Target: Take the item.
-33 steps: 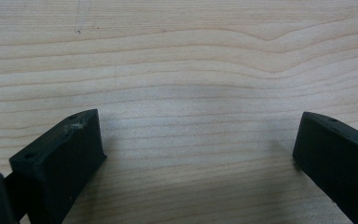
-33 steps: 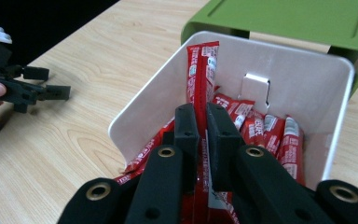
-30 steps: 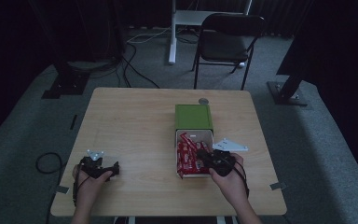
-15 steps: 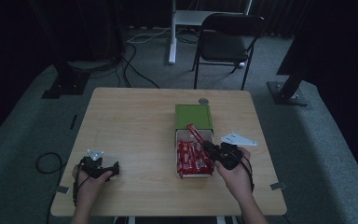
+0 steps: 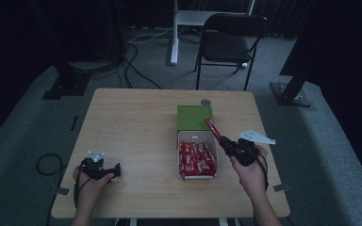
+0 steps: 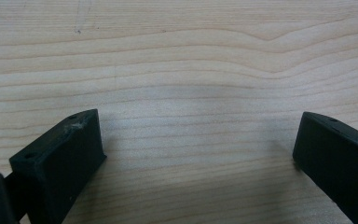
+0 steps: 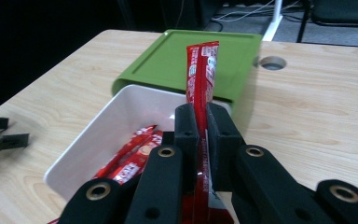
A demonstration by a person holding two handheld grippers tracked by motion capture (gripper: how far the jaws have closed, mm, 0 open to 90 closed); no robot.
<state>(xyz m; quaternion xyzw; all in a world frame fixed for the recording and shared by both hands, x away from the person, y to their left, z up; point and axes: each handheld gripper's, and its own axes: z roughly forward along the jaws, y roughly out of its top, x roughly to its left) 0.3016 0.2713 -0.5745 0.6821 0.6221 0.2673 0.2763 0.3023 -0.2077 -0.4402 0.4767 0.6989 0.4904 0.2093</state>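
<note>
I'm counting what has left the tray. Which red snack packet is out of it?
The red snack packet clamped upright in the right hand-held gripper; the other red packets lie flat inside the white tray.

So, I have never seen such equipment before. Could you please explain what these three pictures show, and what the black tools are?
A person sits at a wooden table and holds a hand tool with two black jaws in each hand. The high view looks down from above. The other two pictures come from small cameras riding on each tool, looking along its jaws.

The left gripper rests near the table edge, its jaws wide apart over bare wood. The right gripper is shut on a long red packet, lifted above a white tray that slides out of a green sleeve. More red packets lie in that tray. A small round hole sits in the tabletop behind the box.
</note>
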